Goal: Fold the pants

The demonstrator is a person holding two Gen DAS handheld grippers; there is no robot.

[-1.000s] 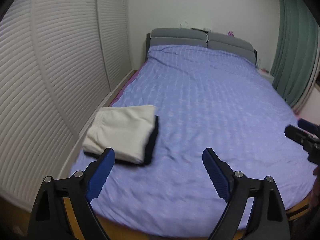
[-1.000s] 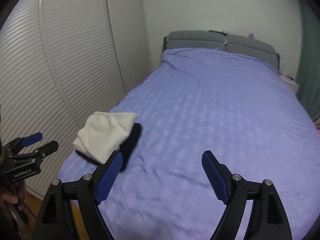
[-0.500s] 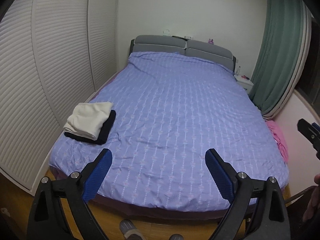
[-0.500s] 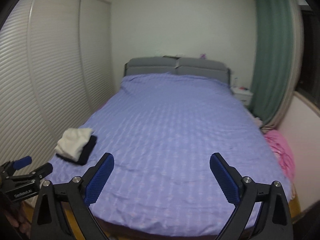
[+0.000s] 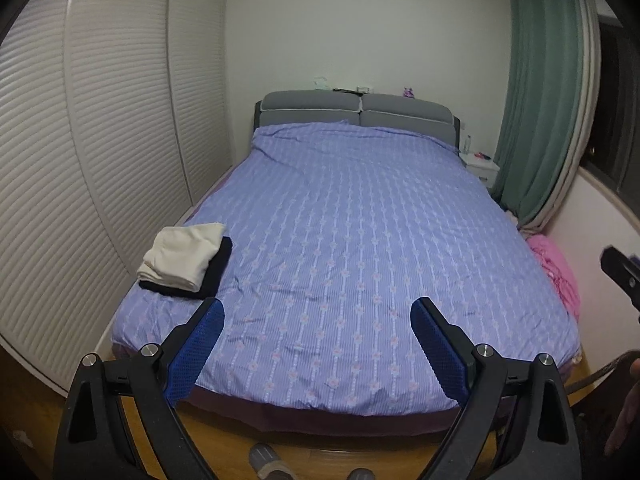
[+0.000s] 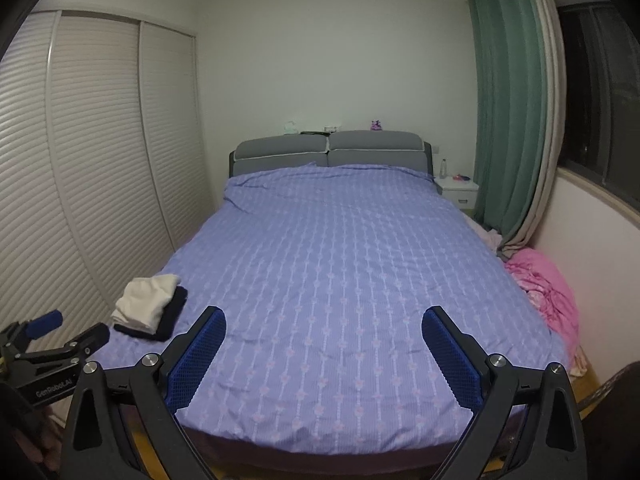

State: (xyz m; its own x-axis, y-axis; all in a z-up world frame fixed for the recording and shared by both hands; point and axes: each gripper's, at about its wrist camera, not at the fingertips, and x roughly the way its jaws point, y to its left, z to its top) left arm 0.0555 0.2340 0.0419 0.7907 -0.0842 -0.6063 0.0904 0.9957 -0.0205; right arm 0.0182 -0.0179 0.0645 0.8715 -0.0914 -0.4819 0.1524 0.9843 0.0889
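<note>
A folded cream garment (image 5: 182,255) lies on top of a folded black garment (image 5: 212,274) near the front left corner of the bed (image 5: 352,240); the stack also shows in the right wrist view (image 6: 146,302). My left gripper (image 5: 316,340) is open and empty, held back from the foot of the bed. My right gripper (image 6: 322,350) is open and empty, also back from the bed. The left gripper shows at the lower left of the right wrist view (image 6: 52,340).
White louvred wardrobe doors (image 5: 100,160) run along the left. A pink heap of cloth (image 6: 548,292) lies by the bed's right side under a green curtain (image 6: 508,120). A white nightstand (image 6: 458,192) stands by the grey headboard (image 6: 328,152). Wooden floor lies below the bed's foot.
Both grippers have pulled back and up from the bed, away from the folded stack. The whole bed and room have come into view. Both stay open.
</note>
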